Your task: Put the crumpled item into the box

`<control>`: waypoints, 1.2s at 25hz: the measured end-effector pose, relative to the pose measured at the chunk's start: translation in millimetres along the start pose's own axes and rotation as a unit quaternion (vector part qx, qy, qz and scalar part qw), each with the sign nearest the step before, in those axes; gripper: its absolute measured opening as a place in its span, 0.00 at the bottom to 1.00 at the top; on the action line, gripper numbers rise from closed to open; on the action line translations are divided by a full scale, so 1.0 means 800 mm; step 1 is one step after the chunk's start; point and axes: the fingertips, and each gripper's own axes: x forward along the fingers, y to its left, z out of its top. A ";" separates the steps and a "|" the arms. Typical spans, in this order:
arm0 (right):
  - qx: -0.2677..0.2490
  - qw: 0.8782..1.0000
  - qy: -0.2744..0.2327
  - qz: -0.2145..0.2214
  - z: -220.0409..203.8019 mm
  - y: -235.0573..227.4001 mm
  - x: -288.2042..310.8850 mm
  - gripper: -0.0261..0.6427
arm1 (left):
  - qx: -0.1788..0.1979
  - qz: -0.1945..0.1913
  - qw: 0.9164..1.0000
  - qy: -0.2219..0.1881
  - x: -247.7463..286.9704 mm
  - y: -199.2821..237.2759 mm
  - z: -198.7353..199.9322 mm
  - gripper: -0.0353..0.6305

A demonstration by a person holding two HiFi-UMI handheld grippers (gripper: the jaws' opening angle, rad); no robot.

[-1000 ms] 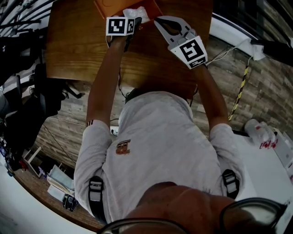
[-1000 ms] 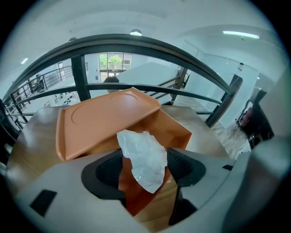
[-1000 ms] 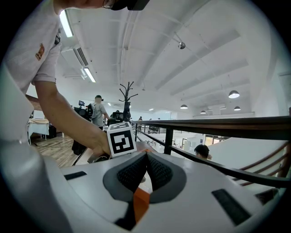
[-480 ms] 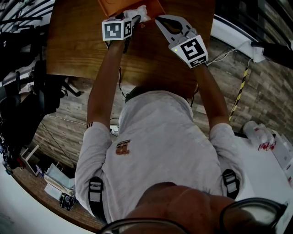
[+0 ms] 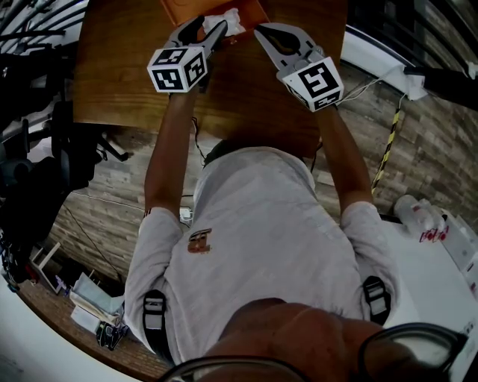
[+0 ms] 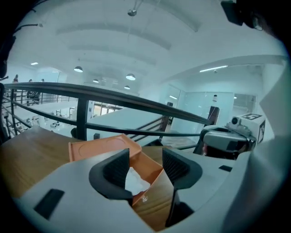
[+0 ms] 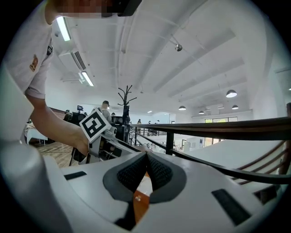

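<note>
An orange box stands open at the table's far edge, with the white crumpled item lying inside it. In the left gripper view the item shows down in the box, beyond the jaws. My left gripper hovers above and just short of the box. Its jaws have just been closing a little but stand open with nothing between them. My right gripper is at the box's right side, its pads shut on a strip of the orange box wall.
The brown wooden table ends just past the box at a dark railing with a drop behind it. The right gripper's body is close on the left gripper's right. A white counter with bottles stands at the right.
My left gripper has lifted up and drawn back from the box, tilting nearer to level, and the white item stays in the box. The right gripper has barely shifted.
</note>
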 end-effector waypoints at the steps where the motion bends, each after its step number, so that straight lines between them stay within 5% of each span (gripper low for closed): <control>1: 0.000 1.000 -0.002 0.000 0.004 0.002 0.000 0.09 | 0.003 -0.012 1.000 -0.017 -0.006 -0.005 0.007 0.42; 13: 0.003 0.999 -0.032 -0.010 0.048 0.035 -0.017 0.09 | 0.089 -0.104 0.977 -0.161 -0.078 -0.077 0.063 0.12; 20: 0.008 0.999 -0.052 -0.011 0.066 0.058 -0.034 0.09 | 0.143 -0.132 0.962 -0.193 -0.116 -0.124 0.071 0.09; 30: 0.015 0.993 -0.115 -0.002 0.093 0.091 -0.063 0.09 | 0.164 -0.164 0.942 -0.241 -0.162 -0.168 0.075 0.08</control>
